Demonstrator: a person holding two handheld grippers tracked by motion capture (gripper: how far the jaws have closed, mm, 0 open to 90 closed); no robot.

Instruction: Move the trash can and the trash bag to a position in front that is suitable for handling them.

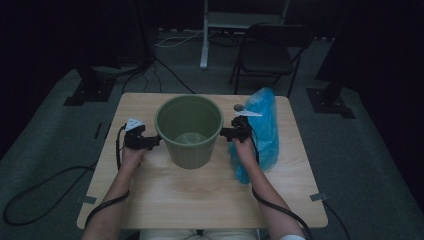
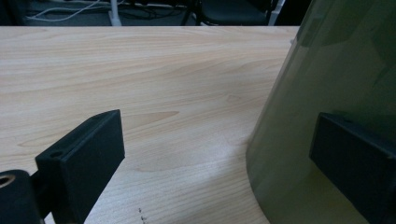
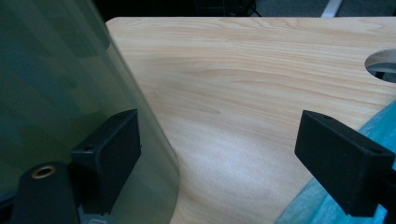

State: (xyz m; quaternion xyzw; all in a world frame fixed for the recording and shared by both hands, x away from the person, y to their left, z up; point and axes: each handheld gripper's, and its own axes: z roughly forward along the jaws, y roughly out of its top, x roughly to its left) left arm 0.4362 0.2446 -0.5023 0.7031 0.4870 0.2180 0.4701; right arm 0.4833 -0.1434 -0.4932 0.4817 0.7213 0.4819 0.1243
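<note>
Standing upright near the middle of the wooden table (image 1: 165, 200), we find a green plastic bucket (image 1: 189, 131). We note the left gripper (image 1: 150, 142) against its left wall and the right gripper (image 1: 229, 133) against its right wall. In each gripper view the jaws stand wide apart, one jaw in front of the bucket's wall and the other over bare tabletop; neither is closed on anything. A blue plastic bag (image 1: 264, 130) lies just right of the right gripper.
</note>
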